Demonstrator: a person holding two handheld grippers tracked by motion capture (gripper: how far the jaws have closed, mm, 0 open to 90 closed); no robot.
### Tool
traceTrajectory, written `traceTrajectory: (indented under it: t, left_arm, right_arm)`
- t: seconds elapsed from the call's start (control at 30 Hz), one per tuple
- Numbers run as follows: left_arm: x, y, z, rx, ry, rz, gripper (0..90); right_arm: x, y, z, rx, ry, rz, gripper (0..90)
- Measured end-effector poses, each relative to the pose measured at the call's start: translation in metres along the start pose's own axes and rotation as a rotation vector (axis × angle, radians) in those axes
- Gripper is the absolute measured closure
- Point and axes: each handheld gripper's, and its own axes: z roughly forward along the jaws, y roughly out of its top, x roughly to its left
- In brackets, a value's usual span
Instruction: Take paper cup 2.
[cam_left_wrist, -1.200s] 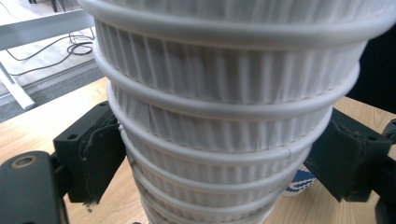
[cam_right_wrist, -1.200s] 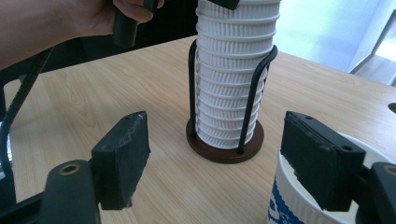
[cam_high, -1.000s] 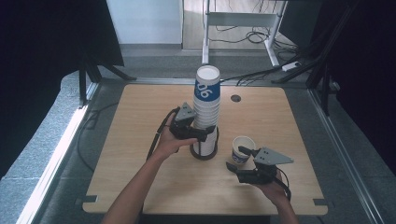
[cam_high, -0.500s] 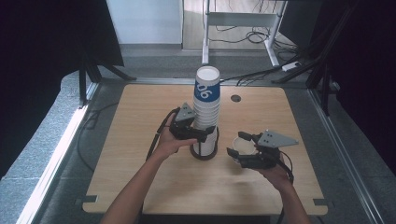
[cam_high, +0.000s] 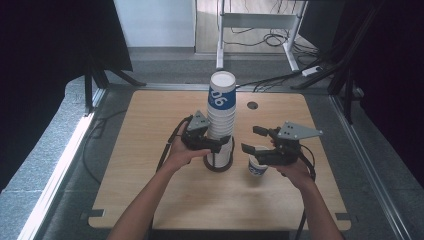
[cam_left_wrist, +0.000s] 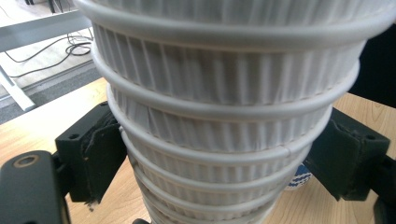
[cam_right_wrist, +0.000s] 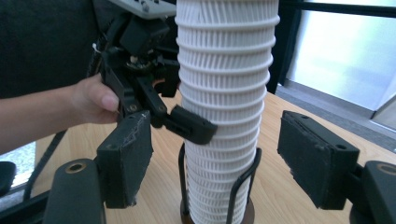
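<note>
Stack of ribbed white paper cups (cam_high: 220, 120) stands in a black wire holder (cam_high: 218, 161) mid-surface. Our left hand-held gripper (cam_high: 221, 143) is clenched on the stack's lower part, jaws pressed against both sides. Right hand-held gripper (cam_high: 249, 140) is released, jaws spread, beside the stack; a single blue-printed white paper cup (cam_high: 257, 166) sits just under it on the light wooden surface (cam_high: 150, 120). Judgement: we should keep the left squeeze light so rims don't crush, and steady the stack.
</note>
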Motion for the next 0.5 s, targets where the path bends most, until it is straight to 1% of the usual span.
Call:
traceTrajectory:
  t: [0.1,0.23,0.33,0.43,0.5]
  left_arm:
    - [0.0,0.0,0.0,-0.001,0.001,0.001,12.6]
    - [0.0,0.0,0.0,-0.001,0.001,0.001,12.6]
    - [0.0,0.0,0.0,0.004,0.0,0.003,12.6]
    - [0.0,0.0,0.0,0.004,0.002,0.004,12.6]
    - [0.0,0.0,0.0,0.005,0.0,0.004,12.6]
  right_arm:
    - [-0.003,0.006,0.003,-0.005,0.022,-0.006,26.7]
    - [-0.007,0.014,0.007,0.001,0.033,-0.01,26.3]
    - [-0.01,0.021,0.009,-0.009,0.052,-0.004,26.2]
    - [-0.011,0.03,0.01,-0.01,0.056,-0.018,25.7]
    - [-0.012,0.036,0.01,-0.013,0.067,-0.022,25.6]
